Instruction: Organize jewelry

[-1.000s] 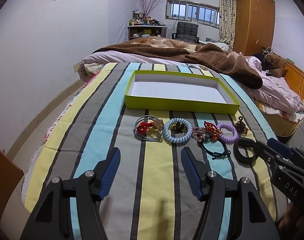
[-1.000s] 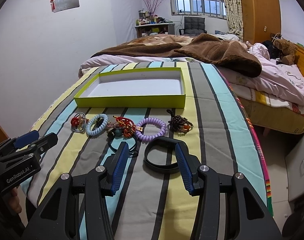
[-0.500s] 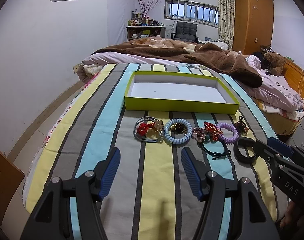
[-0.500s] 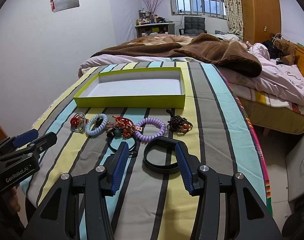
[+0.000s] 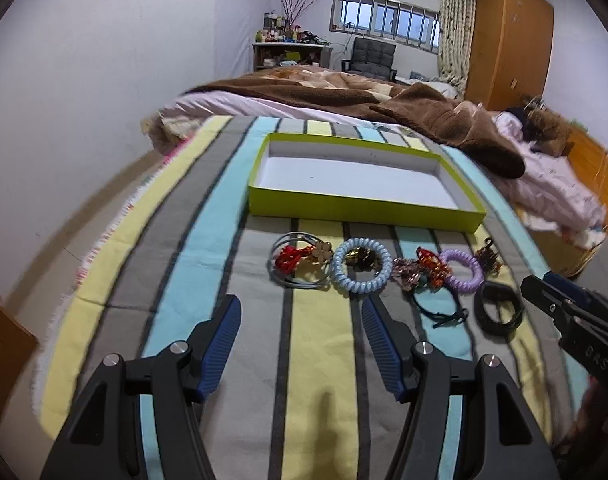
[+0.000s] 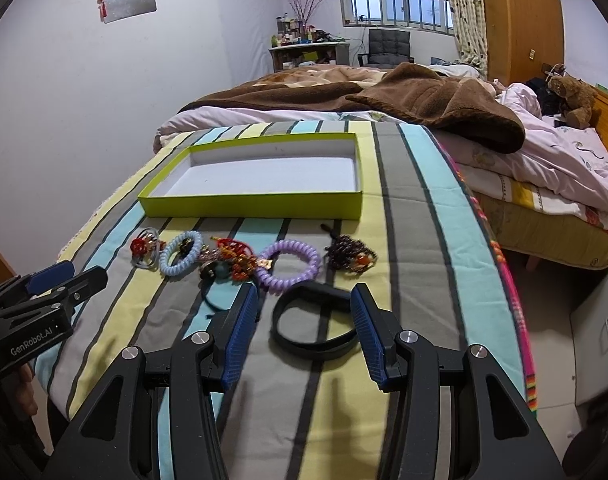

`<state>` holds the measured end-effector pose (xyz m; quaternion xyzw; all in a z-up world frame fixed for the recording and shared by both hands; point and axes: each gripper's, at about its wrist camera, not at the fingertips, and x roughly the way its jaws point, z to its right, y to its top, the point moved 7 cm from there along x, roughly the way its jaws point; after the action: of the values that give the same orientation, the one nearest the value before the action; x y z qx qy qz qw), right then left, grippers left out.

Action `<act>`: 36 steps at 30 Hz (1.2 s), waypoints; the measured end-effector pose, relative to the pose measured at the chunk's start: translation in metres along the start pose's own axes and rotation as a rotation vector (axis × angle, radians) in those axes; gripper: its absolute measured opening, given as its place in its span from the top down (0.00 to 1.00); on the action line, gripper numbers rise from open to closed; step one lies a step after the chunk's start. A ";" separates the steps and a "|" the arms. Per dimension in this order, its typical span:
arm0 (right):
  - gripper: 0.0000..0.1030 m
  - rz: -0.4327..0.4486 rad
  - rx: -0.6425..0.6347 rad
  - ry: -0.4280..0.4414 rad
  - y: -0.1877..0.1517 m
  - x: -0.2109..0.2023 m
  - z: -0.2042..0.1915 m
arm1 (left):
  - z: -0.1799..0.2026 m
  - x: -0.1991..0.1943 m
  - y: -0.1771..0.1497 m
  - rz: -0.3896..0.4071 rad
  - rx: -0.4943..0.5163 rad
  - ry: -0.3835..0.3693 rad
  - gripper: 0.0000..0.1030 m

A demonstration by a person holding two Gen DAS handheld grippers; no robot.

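A shallow lime-green tray (image 5: 364, 208) with a white floor lies on the striped bedspread. In front of it sits a row of hair ties and ornaments: a red-flower tie (image 5: 299, 260), a pale blue spiral (image 5: 360, 272), a red ornament (image 5: 428, 270), a purple spiral (image 6: 289, 266) and a dark bead cluster (image 6: 350, 256). A black band (image 6: 316, 324) lies flat between the fingers of my open right gripper (image 6: 304, 312). My left gripper (image 5: 299, 320) hovers open and holds nothing, just short of the blue spiral.
The striped spread (image 5: 316, 380) ends in a drop to the floor on the right (image 6: 552, 340). Beyond the tray a brown blanket (image 6: 404, 96) is heaped on the bed. A thin dark hair tie (image 5: 440, 308) lies beside the black band.
The left wrist view has rolled slightly and shows motion blur at its left edge. The right gripper has barely shifted and still straddles the black band. Both stay open.
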<state>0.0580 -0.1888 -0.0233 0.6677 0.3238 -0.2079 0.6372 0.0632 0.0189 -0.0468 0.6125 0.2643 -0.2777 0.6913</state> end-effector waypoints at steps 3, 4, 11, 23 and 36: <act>0.52 -0.036 -0.001 -0.033 0.002 0.008 0.018 | -0.009 0.008 0.001 -0.030 -0.047 -0.077 0.37; 0.52 -0.046 -0.001 -0.050 0.001 0.011 0.024 | -0.012 0.010 0.002 -0.032 -0.046 -0.080 0.37; 0.52 -0.132 -0.033 0.000 -0.005 0.034 0.037 | -0.027 0.022 0.004 -0.083 -0.079 -0.104 0.37; 0.52 -0.210 -0.077 0.043 -0.020 0.050 0.030 | -0.037 0.035 0.001 -0.127 -0.059 -0.089 0.37; 0.81 -0.182 -0.002 0.111 -0.016 0.048 0.035 | -0.012 0.050 0.026 -0.100 0.084 -0.108 0.49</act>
<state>0.0853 -0.2153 -0.0708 0.6454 0.4182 -0.2275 0.5974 0.1166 0.0304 -0.0658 0.6112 0.2450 -0.3555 0.6634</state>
